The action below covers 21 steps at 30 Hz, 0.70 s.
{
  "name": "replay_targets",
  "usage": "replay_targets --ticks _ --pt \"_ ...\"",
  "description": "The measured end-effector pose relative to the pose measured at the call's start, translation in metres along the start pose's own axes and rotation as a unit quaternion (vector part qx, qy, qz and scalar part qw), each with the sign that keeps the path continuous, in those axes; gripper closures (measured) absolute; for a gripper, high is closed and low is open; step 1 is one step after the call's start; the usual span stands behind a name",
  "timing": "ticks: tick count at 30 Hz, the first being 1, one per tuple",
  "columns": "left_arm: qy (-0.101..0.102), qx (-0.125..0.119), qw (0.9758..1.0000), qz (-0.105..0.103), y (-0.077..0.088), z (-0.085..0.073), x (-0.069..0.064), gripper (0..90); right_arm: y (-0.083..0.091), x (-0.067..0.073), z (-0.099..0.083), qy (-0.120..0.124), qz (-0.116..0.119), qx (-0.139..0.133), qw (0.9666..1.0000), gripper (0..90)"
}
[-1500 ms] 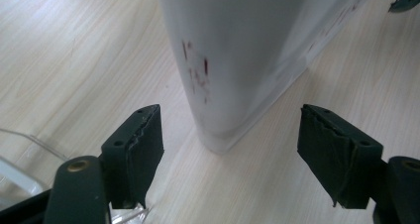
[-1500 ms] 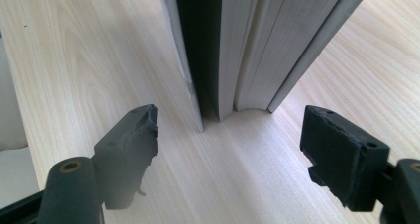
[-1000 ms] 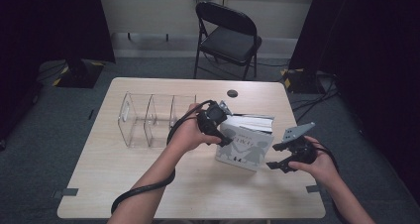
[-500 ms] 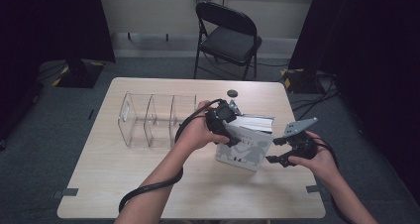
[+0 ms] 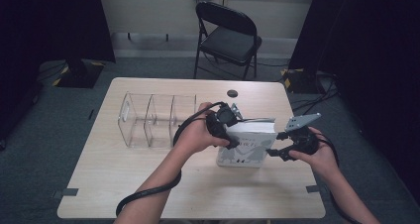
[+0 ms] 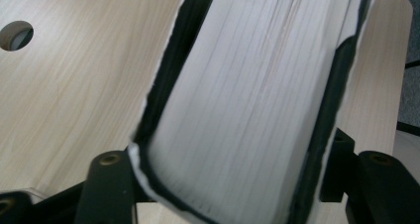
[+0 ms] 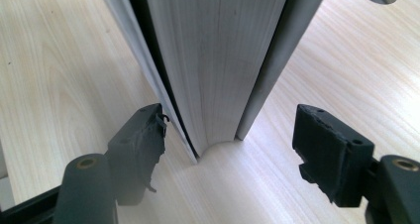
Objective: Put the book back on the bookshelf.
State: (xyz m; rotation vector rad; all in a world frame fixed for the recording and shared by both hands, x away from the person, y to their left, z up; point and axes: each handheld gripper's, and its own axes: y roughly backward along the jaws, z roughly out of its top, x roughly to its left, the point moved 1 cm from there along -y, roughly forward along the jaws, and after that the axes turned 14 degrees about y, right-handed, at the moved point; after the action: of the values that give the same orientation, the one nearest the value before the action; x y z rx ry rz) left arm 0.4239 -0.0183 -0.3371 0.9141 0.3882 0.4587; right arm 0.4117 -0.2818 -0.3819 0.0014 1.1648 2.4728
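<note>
A thick book (image 5: pixel 246 143) stands on its lower edge on the pale wooden worktop (image 5: pixel 148 179), right of centre in the high view, its light cover facing the person and its page block turned upward. The left tongs (image 5: pixel 229 135) come in over the book's upper left corner; their jaws have just been closing, and the left gripper view shows the book (image 6: pixel 257 100) between them, with one dark cover edge against each jaw, so these tongs pinch the book across its thickness. The right tongs (image 5: pixel 275 143) are level with the book's right end, held in the person's right hand (image 5: pixel 317 152) with the grey plate (image 5: pixel 302 121) on top. In the right gripper view the right tongs (image 7: pixel 228 149) stand spread, one jaw on either side of the book's (image 7: pixel 213 60) near corner, and bare worktop shows between each jaw and the cover, so neither jaw touches it. A clear plastic organiser (image 5: pixel 156 119) with upright dividers lies to the left of the book, just beyond the left hand (image 5: pixel 195 135). A small round hole (image 5: pixel 232 93) sits in the worktop behind the book. A black cable (image 5: pixel 148 196) trails from the left tongs along the forearm toward the near edge. A black folding chair (image 5: pixel 225 35) stands on the floor beyond the worktop.
</note>
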Motion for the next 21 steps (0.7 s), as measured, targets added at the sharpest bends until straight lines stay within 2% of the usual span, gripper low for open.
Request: replay_targets --ticks 4,9,13,16,19,21 --pt "-0.008 0.013 0.9999 0.006 0.0 0.002 -0.001 40.4 -0.001 -0.001 0.0 -0.003 -0.001 -0.004 1.0 28.2" --pt "-0.025 0.027 0.9993 -0.008 0.002 0.003 -0.005 46.0 -0.003 -0.002 -0.001 -0.008 -0.002 -0.007 0.9999 28.7" --pt "-0.025 0.044 0.9987 -0.008 0.003 0.005 -0.01 49.8 -0.004 -0.004 -0.001 -0.012 -0.002 -0.009 0.9999 27.7" --pt "-0.018 0.041 0.999 -0.009 0.003 0.004 -0.012 51.2 -0.006 -0.006 -0.003 -0.016 -0.004 -0.015 0.9998 27.4" --pt "-0.019 0.042 0.9989 -0.004 0.004 0.003 -0.015 52.1 -0.007 -0.005 -0.005 -0.017 -0.006 -0.012 0.9998 28.0" --pt "-0.012 0.045 0.9989 0.002 0.005 0.002 -0.017 52.4 -0.008 -0.005 -0.006 -0.02 -0.006 -0.01 0.9997 27.9"
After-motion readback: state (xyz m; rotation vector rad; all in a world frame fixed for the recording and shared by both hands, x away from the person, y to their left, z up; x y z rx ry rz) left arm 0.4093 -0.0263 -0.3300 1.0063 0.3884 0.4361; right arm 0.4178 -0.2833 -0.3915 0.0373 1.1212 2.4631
